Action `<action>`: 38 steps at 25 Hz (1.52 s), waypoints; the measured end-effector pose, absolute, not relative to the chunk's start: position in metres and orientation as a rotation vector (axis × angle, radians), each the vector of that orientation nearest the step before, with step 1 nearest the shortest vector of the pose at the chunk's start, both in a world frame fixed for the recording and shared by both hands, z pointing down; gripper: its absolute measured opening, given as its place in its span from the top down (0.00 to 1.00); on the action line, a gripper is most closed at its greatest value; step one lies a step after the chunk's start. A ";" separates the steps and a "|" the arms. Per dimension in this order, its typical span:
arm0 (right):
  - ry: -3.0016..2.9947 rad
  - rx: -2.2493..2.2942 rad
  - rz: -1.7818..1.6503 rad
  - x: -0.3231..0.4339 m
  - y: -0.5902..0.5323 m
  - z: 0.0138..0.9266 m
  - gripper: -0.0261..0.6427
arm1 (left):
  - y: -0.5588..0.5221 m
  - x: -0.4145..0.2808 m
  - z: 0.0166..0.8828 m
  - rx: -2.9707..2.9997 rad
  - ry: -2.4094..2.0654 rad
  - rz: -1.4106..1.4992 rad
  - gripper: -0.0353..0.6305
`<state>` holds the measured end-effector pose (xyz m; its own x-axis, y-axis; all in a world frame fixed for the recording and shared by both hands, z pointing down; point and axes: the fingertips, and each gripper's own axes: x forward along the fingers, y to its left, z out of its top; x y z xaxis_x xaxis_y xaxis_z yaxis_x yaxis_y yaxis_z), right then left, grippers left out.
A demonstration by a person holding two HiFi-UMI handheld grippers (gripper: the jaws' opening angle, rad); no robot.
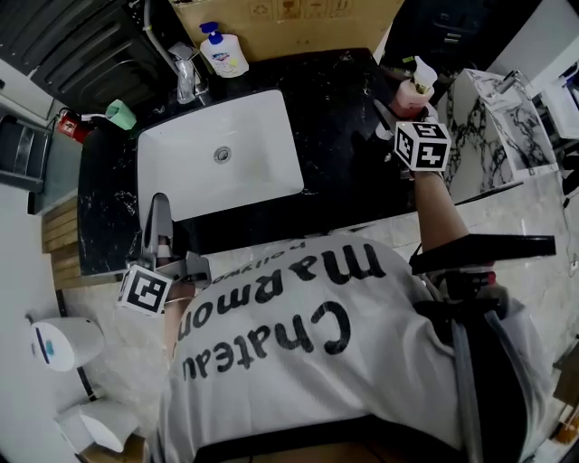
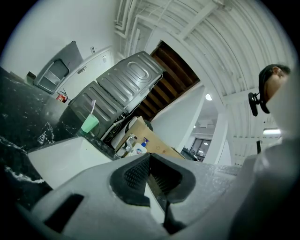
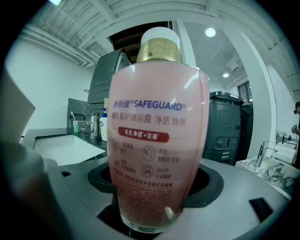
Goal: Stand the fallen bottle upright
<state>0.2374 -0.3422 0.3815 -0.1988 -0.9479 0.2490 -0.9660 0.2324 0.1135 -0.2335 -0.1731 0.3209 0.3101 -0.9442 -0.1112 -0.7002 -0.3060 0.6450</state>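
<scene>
A black marbled table (image 1: 344, 90) with a white sink (image 1: 244, 176) sunk in its middle runs below a cardboard panel (image 1: 289, 23), in a bare room with white walls and ceiling. At the table's far right end is the bottle (image 3: 158, 131), pink and see-through with a gold collar and a white cap. The right claw (image 1: 409, 110) grips it low on the body, its two jaws pressing on the sides near the base. In the right gripper view the bottle's long axis runs straight up, cap on top and label reading level. The table line behind it is level too, so the bottle looks upright or close to it. In the head view the cap leans a little toward the far right. I cannot tell whether the base rests on the table or hangs just off it, because the claw hides the bottom. My reading is that the next move turns on that gap. The bottle sits directly in the claw with its axis vertical, so it needs a straight lowering and then a release without tipping. The left claw (image 2: 150, 176) is well apart at the near left edge of the table, jaws closed together on nothing. A faucet (image 1: 187, 80), a pump bottle of soap (image 1: 223, 52) and a green cup (image 1: 119, 113) stand behind the sink, away from the bottle.
</scene>
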 end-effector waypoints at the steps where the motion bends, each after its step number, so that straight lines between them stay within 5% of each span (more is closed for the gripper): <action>1: -2.238 1.793 0.104 0.235 -0.340 0.380 0.49 | -0.170 -0.239 0.321 2.097 -1.454 -0.674 0.93; 27: -2.236 2.145 0.357 0.262 -0.308 0.326 0.46 | -0.129 -0.297 0.324 2.036 -1.463 -0.762 0.93; 38: -2.262 2.319 0.531 0.261 -0.232 0.333 0.46 | -0.126 -0.273 0.355 2.086 -1.354 -0.569 0.93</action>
